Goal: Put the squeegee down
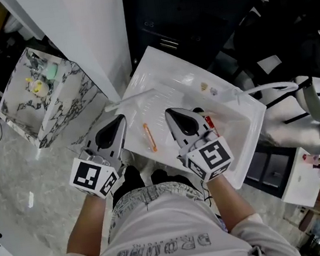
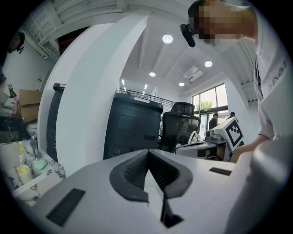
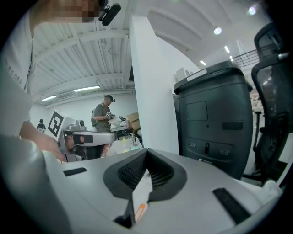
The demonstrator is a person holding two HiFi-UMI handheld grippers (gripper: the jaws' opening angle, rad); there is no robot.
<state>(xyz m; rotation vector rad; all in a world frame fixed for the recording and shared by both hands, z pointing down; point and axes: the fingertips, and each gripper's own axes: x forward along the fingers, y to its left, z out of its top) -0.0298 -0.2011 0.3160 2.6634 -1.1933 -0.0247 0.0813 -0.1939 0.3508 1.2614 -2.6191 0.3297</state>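
Looking down in the head view, the left gripper and right gripper hover over the white tray. What seems to be the squeegee, an orange strip, lies loose between them, at the tray's 7 o'clock.

Left gripper view: jaws pressed together, empty.

Right gripper view: likewise closed on nothing, so the putting-down looks done.

White rectangular plastic tray, shallow, raised rim, tilted corner-on in the head view. Lying on it: slim orange stick near the middle; long white bar across the near-left corner; two small pale bits close together at the far end; red-and-white item, partly covered. Beside the tray, pale marbled floor; a marble-patterned open box stands on it.
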